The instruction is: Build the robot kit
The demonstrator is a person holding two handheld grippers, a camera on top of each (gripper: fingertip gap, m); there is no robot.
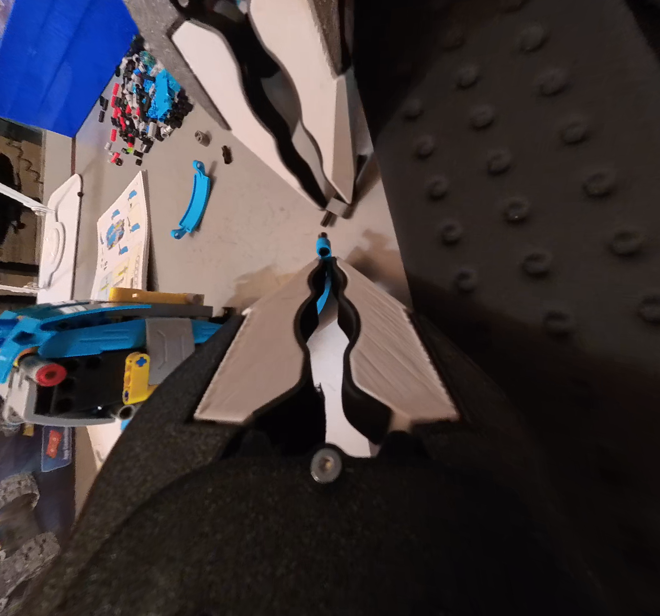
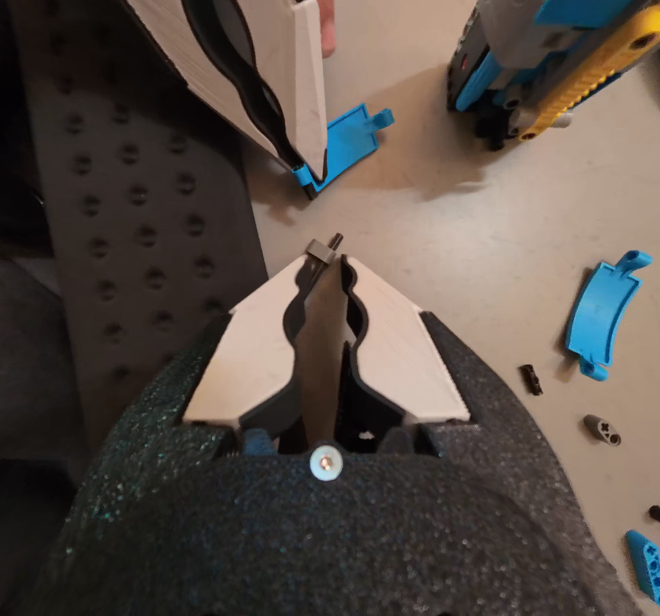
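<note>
Left tongs (image 1: 325, 259) grip a blue curved panel (image 1: 323, 299) at frame centre; right tongs (image 2: 330, 259) grip a black axle with grey bush (image 2: 320, 249) above the bench (image 2: 464, 241).

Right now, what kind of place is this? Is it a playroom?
Probably a hobby or work table for building a brick model: a heap of small loose pieces, an open instruction booklet and a half-built blue vehicle.

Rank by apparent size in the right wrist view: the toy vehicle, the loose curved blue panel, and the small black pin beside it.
1. Toy vehicle, largest, though cut off by the frame edge.
2. Curved blue panel.
3. Black pin, smallest.
</note>
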